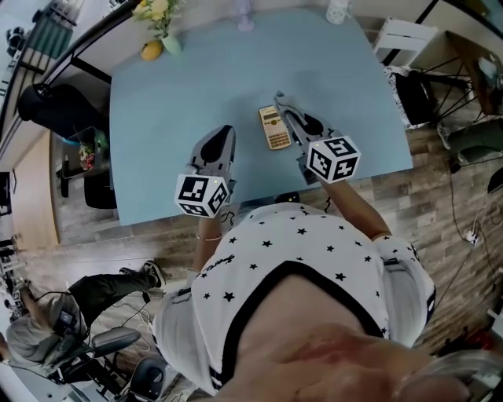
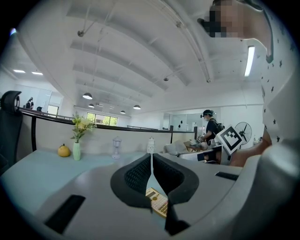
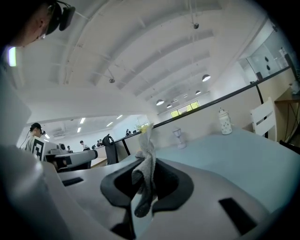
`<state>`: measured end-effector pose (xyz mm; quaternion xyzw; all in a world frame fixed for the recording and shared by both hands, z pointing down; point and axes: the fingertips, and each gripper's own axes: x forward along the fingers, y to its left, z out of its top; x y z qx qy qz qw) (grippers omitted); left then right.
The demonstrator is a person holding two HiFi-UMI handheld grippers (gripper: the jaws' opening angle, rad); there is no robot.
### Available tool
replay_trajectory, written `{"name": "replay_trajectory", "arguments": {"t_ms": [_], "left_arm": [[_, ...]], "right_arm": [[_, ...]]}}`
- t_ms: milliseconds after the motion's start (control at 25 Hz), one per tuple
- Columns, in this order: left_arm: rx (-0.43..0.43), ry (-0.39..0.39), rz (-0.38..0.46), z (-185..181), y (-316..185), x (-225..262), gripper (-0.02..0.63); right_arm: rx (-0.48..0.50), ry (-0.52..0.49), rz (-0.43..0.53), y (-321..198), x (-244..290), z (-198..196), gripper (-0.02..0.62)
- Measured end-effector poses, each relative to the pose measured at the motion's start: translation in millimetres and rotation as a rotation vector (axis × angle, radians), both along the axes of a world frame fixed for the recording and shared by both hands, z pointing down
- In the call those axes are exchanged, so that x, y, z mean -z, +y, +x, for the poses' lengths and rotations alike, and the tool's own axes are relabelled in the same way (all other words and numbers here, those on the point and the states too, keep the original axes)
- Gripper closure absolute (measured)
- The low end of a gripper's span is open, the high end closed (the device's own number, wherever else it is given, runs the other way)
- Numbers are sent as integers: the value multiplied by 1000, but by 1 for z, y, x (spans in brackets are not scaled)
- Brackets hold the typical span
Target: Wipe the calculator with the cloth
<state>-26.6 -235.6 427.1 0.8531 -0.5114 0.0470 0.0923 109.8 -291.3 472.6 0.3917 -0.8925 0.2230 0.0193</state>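
Observation:
A beige calculator (image 1: 274, 127) lies flat on the light blue table (image 1: 181, 94), near its front edge. My right gripper (image 1: 281, 104) reaches along the calculator's right side and is shut on a grey cloth (image 3: 146, 171), which sticks up past the jaw tips and hangs down between them. In the right gripper view that gripper (image 3: 145, 161) faces out over the table. My left gripper (image 1: 222, 138) hovers left of the calculator with its jaws shut and nothing in them. In the left gripper view its tips (image 2: 151, 161) meet, and the calculator (image 2: 157, 201) shows just below them.
Along the table's far edge stand a vase of yellow flowers (image 1: 161, 23), a yellow fruit-like piece (image 1: 152, 50), a clear glass item (image 1: 245, 20) and a white jar (image 1: 336, 11). A white chair (image 1: 405, 39) is at the right. Another person (image 1: 47, 330) sits at lower left.

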Motion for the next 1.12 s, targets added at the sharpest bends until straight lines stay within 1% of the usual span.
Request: {"name": "replay_trajectory", "arguments": {"t_ms": [200,440,640,840,1120], "left_arm": [[-8,1,-2,3,-1,-2,571],[-9,0,-1,5,-2,-1,571],[-7,2,1,4,0,-1,571],[-1,-2,0,-1,2,-1,571],[-6,-1,-2,2,1,-2,571]], "right_arm": [[22,0,2,3,1,-1,551],[19,-10,7,3,4,2,551],[31,-20,-18,4,0,0,551],[37,-29,-23,7,2,-5,551],[40,-33,-25,6,1,-4,551]]}}
